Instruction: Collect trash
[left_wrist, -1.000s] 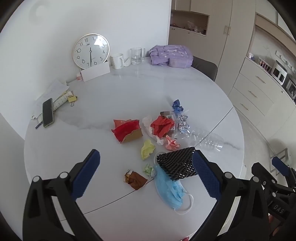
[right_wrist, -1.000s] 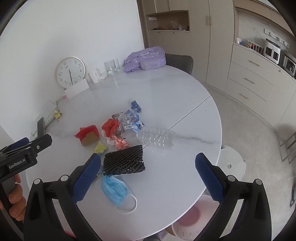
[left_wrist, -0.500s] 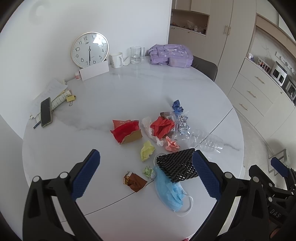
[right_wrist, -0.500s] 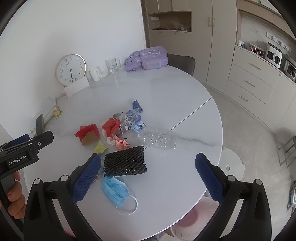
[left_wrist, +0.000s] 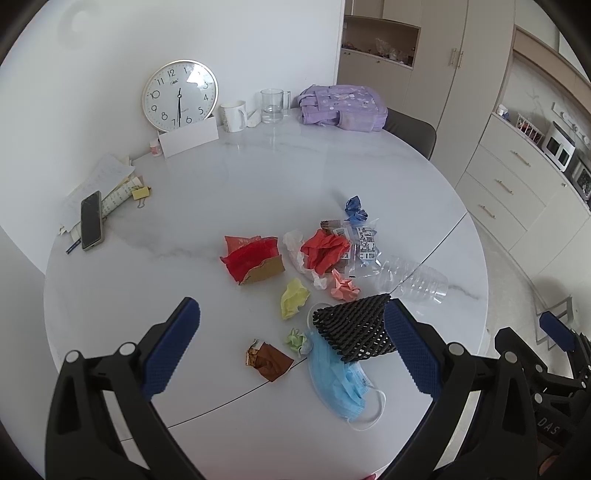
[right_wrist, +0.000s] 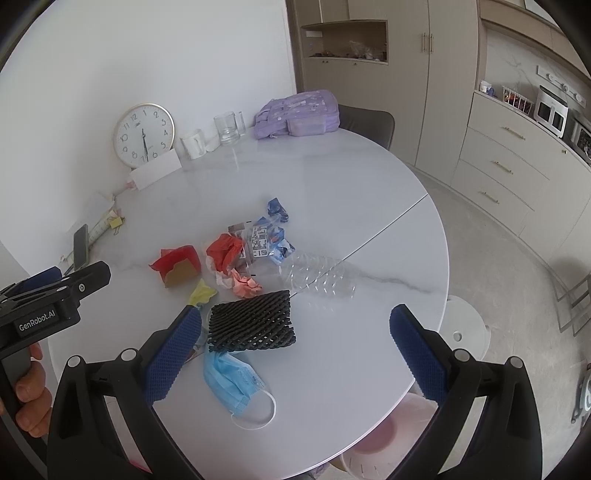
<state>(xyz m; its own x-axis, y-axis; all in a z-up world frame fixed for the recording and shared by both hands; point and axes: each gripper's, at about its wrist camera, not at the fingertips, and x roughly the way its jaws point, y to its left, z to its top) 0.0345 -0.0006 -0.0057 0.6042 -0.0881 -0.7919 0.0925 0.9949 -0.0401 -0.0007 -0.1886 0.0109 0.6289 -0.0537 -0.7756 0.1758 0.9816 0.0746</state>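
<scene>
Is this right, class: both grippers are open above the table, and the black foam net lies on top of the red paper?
Not quite. Both the left gripper and right gripper are open, but the black foam net overlaps the blue face mask, not the red paper. The right wrist view shows this.

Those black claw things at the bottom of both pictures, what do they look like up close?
Each is a handheld gripper: the left gripper and right gripper have black plastic arms with silver rivets and two fingers faced in textured blue rubber. White lettering reads "GenRobot.AI" on the left one's body; the right one's ends in "DAS".
</scene>
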